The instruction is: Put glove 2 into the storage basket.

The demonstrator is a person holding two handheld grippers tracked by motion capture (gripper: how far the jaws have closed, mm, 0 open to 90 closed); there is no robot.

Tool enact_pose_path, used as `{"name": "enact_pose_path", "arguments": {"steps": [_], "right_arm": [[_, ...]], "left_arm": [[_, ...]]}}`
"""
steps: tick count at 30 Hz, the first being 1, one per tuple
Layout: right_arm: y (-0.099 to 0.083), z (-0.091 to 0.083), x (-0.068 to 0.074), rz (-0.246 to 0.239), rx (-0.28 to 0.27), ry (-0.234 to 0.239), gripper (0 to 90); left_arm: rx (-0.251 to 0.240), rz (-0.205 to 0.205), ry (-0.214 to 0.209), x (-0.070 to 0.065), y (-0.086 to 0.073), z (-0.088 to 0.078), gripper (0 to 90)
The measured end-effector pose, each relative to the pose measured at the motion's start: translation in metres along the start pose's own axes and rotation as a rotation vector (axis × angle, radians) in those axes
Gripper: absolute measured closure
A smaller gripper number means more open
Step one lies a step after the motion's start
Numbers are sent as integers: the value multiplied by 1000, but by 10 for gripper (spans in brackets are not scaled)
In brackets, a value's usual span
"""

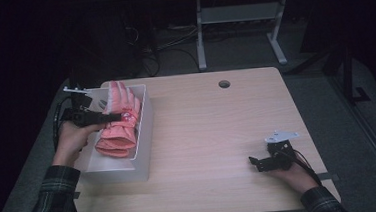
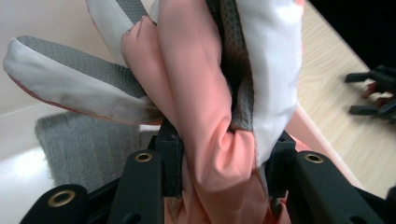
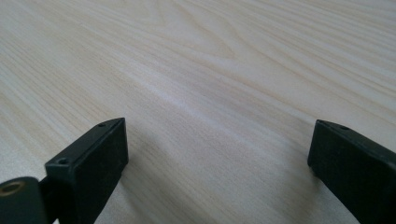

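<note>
Clearly the pink glove (image 1: 118, 122) sits in the white tray (image 1: 145, 139) at nine o'clock on the worktop (image 1: 218, 134), pinched by the left hand-held gripper (image 2: 219, 168). Soft, bunched fabric could slip free or drag the light tray along. At four o'clock the right hand-held gripper (image 3: 219, 154) rests spread and empty.

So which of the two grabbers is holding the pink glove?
The left gripper, over the white bin. Its jaws squeeze the pink glove, while the right gripper rests open on the bare wooden table.
</note>
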State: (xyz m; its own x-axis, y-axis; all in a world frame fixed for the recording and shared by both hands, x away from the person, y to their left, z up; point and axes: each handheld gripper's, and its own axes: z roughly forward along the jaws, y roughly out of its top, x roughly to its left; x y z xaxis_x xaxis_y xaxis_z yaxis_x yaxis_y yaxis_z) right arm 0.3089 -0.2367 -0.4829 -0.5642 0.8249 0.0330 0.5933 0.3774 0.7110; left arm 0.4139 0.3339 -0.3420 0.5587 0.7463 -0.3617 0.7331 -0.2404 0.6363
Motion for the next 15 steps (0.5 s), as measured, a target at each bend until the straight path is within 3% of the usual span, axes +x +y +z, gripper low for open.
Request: {"name": "enact_pose_path", "arguments": {"steps": [6, 10, 15], "right_arm": [[0, 0, 0, -4, 0, 1, 42], [0, 0, 0, -4, -1, 1, 42], [0, 0, -1, -6, 0, 0, 41]], "left_arm": [[54, -9, -11, 8, -8, 28, 588], [98, -1, 6, 10, -13, 43, 584], [137, -21, 3, 17, -22, 61, 581]]}}
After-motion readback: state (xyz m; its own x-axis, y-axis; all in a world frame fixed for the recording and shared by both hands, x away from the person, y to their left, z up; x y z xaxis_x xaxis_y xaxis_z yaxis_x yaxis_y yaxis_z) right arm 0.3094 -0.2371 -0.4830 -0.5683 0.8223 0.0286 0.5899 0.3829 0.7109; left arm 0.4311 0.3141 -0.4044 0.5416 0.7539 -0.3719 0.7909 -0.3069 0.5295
